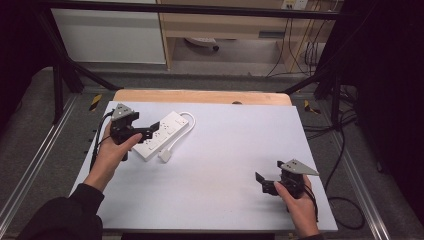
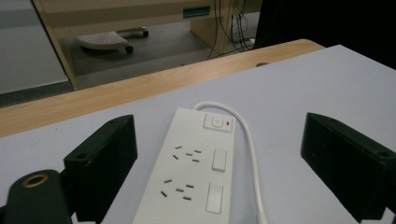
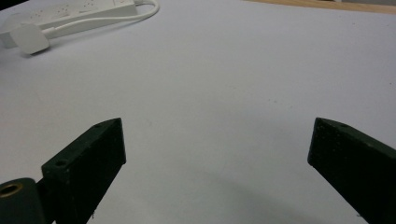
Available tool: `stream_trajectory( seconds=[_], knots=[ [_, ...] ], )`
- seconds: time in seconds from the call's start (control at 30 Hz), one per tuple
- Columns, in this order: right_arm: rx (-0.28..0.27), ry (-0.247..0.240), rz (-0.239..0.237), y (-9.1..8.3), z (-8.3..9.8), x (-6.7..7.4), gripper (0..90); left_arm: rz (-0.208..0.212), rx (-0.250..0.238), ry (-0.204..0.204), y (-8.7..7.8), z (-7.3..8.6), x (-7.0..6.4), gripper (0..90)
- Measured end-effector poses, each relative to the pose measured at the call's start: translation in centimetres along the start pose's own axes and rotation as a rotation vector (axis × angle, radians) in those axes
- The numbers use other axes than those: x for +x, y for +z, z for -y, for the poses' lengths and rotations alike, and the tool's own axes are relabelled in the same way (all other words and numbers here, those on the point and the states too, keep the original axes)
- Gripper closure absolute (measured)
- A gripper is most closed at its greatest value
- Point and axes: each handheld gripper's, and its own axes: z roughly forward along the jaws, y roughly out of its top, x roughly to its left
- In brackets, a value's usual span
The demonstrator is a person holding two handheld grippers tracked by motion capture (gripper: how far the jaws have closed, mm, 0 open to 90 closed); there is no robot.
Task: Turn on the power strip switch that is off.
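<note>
White power strip (image 2: 194, 168) between the spread jaws of the left gripper (image 1: 150, 131), untouched; right gripper (image 1: 265, 181) likewise wide, over bare table (image 1: 230, 150).

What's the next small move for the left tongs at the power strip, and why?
Probably close the left tongs on the power strip. Their jaws stand wide open on either side of the strip's body, not touching it, and the strip lies flat on the table. The right tongs sit open, far off.

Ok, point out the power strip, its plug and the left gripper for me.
power strip (image 2: 189, 172): left gripper view, on its white top face between the sockets.
plug (image 1: 165, 156): high view, on the white plug body.
left gripper (image 1: 154, 127): high view, midway between its fingers.
</note>
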Motion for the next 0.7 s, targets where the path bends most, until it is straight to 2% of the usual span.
stream_trajectory(
  seconds=[0.23,0.33,0.7],
  knots=[
    [-0.001,-0.002,-0.001,0.0,0.0,0.0,4.6,-0.004,0.006,0.01,0.8,0.0,-0.4,10.3],
    [0.0,0.0,0.001,0.0,0.0,0.0,4.6,-0.023,0.008,0.028,1.2,-0.1,-0.7,10.4],
    [-0.006,0.012,0.011,-0.2,0.1,-0.1,4.6,-0.002,0.012,0.005,2.2,-0.2,-1.0,10.9]
  ],
)
